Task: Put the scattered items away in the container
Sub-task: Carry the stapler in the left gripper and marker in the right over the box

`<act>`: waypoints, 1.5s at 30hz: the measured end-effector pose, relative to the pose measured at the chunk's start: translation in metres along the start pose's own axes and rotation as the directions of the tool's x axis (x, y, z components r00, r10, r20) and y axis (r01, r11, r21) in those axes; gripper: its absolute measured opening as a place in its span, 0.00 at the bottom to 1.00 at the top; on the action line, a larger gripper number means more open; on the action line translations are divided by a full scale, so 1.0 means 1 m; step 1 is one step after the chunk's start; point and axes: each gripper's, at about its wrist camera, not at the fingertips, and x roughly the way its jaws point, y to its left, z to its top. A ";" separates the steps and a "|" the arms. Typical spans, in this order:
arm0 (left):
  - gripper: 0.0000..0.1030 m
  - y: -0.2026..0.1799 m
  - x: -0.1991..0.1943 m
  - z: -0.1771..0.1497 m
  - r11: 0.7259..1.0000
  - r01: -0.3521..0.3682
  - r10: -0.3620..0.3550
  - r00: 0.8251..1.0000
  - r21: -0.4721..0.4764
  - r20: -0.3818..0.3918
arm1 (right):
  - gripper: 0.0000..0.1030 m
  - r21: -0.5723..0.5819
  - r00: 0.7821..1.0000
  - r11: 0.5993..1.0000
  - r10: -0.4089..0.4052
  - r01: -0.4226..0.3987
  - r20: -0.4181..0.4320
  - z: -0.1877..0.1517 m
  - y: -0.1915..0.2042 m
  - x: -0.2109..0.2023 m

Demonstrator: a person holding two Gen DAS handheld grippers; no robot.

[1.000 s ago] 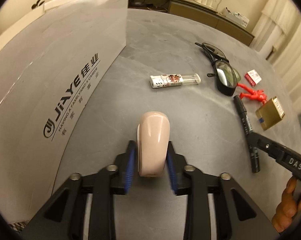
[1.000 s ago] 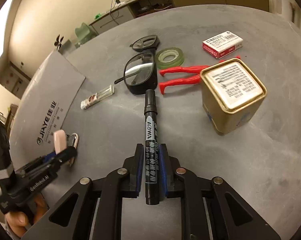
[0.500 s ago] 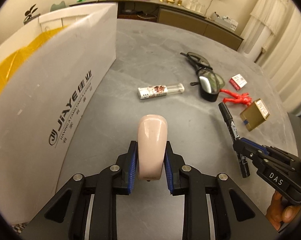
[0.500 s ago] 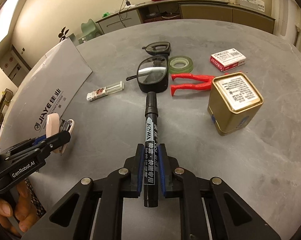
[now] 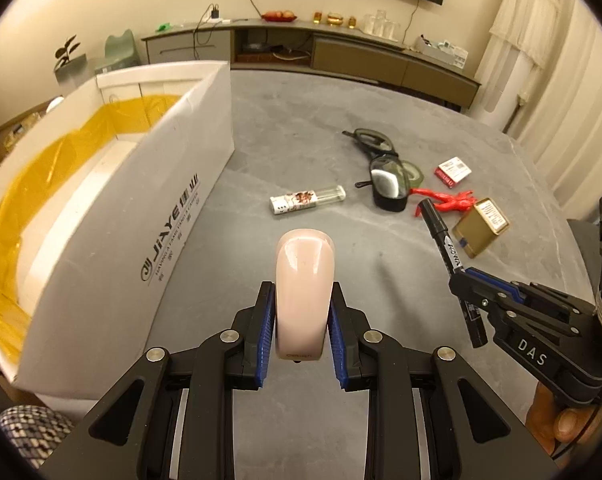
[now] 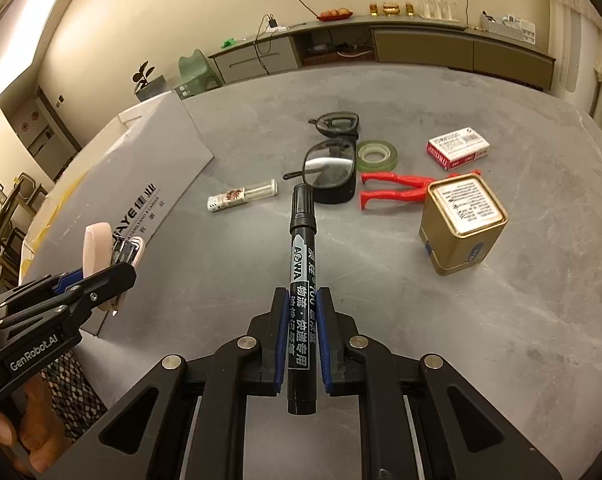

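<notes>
My left gripper (image 5: 301,336) is shut on a pale pink stapler (image 5: 304,280), held in the air just right of the white cardboard box (image 5: 149,216) lined with yellow plastic. My right gripper (image 6: 300,336) is shut on a black marker (image 6: 302,248), lifted above the grey table. In the right wrist view the left gripper (image 6: 97,280) with the stapler (image 6: 99,244) hangs beside the box (image 6: 141,184). In the left wrist view the right gripper (image 5: 477,288) carries the marker (image 5: 447,244) at the right.
On the table lie a small clear bottle (image 6: 243,196), two pairs of glasses (image 6: 333,168), a tape roll (image 6: 377,155), a red figure (image 6: 397,190), a gold tin (image 6: 463,220) and a red-and-white pack (image 6: 459,147). A sideboard stands behind.
Both grippers have risen from the table with the stapler and the marker. The box's yellow-lined inside has come into the left wrist view.
</notes>
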 end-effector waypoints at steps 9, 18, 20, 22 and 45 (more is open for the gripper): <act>0.25 -0.010 -0.033 -0.001 1.000 -0.001 0.000 0.999 0.024 0.050 | 0.14 -0.003 0.999 1.000 0.003 -0.003 0.047 -0.003 0.002 -0.024; 0.25 -0.008 -0.060 -0.001 1.000 0.009 -0.010 0.995 0.017 0.095 | 0.14 -0.001 0.996 1.000 0.018 -0.018 0.090 -0.004 0.008 -0.046; 0.25 -0.006 -0.066 -0.001 1.000 0.012 -0.013 0.994 0.012 0.106 | 0.14 -0.003 0.995 1.000 0.025 -0.025 0.100 -0.003 0.011 -0.051; 0.25 -0.004 -0.072 -0.001 1.000 0.015 -0.016 0.993 0.008 0.118 | 0.14 -0.009 0.994 1.000 0.030 -0.029 0.106 -0.002 0.016 -0.054; 0.25 0.049 -0.092 0.007 0.992 0.077 -0.058 0.982 -0.102 0.180 | 0.14 -0.092 0.985 0.993 0.089 -0.076 0.146 0.010 0.082 -0.081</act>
